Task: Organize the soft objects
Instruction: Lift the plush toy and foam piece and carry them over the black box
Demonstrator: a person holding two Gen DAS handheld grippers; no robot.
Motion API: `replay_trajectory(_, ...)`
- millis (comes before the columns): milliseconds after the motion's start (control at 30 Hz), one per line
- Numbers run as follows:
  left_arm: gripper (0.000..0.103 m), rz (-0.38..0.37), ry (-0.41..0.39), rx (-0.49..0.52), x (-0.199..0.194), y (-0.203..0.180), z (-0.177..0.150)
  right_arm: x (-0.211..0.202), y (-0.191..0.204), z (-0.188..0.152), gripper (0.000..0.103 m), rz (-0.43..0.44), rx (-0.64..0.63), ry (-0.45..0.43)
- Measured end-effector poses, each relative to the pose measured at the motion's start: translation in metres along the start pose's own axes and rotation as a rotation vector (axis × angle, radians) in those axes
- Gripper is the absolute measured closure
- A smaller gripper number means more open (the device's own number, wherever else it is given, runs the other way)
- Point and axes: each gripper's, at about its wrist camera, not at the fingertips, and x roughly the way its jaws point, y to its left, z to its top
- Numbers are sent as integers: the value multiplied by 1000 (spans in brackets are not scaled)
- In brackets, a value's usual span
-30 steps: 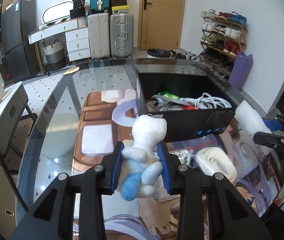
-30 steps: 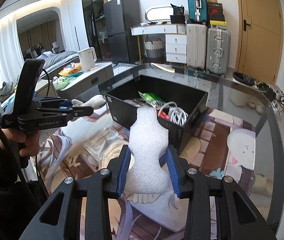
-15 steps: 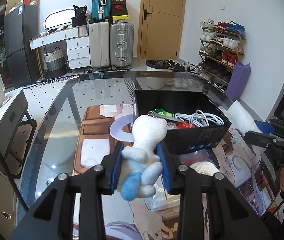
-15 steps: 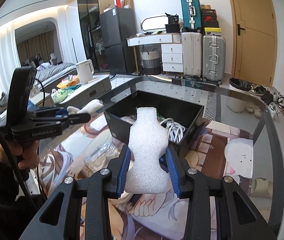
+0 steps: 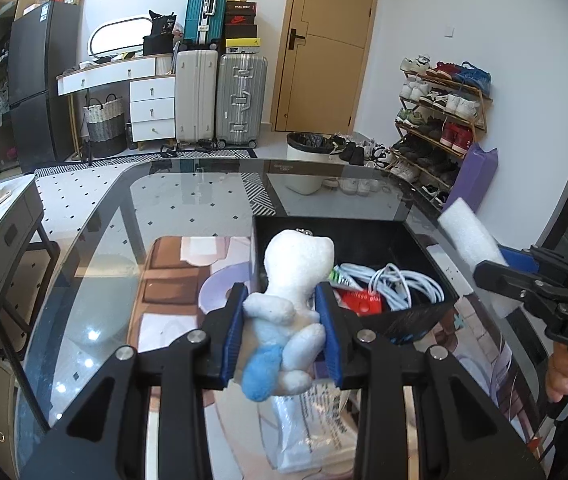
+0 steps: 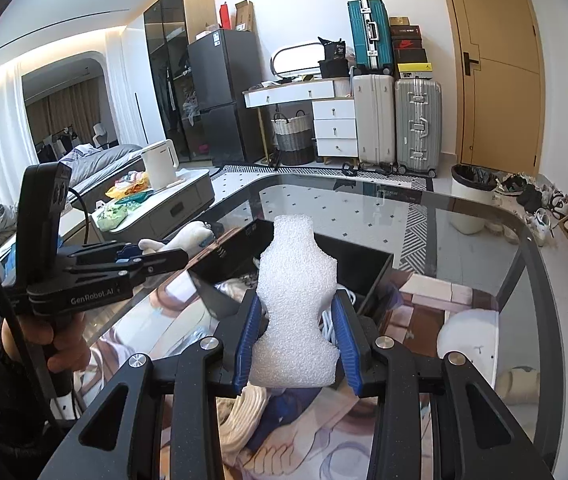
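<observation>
My left gripper [image 5: 282,316] is shut on a white and blue plush toy [image 5: 288,304], held above the glass table just in front of a black bin [image 5: 364,236]. The bin holds white cables [image 5: 400,284] and a red packet [image 5: 358,302]. My right gripper [image 6: 297,332] is shut on a white foam piece [image 6: 296,312], also in the air in front of the black bin [image 6: 368,272]. In the left wrist view the right gripper with the foam piece [image 5: 470,240] sits at the right edge. In the right wrist view the left gripper with the plush toy [image 6: 182,240] is at the left.
A clear plastic bag [image 5: 312,428] lies on the glass table [image 5: 84,280] under the left gripper. A coiled white cord [image 6: 244,416] lies under the right gripper. Beyond the table stand suitcases [image 5: 220,100], a bin with a black liner [image 5: 308,160] and a shoe rack [image 5: 440,120].
Both grippers have risen and come closer to the black bin with their objects still held. More of the bin's inside shows in the left wrist view.
</observation>
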Motion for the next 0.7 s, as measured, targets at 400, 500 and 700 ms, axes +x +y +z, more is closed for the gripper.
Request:
replay_trajectory(400, 70, -15, -13, -12, 26, -10, 9, 44, -1, 11, 66, 6, 17, 44)
replay_trajectory(500, 70, -6, -3, -9, 35, -10, 9, 54, -2, 13, 66, 4, 28, 49)
replay_trajectory(700, 70, 13, 41, 5, 54, -14, 7, 79, -6, 15, 66, -29, 43, 82)
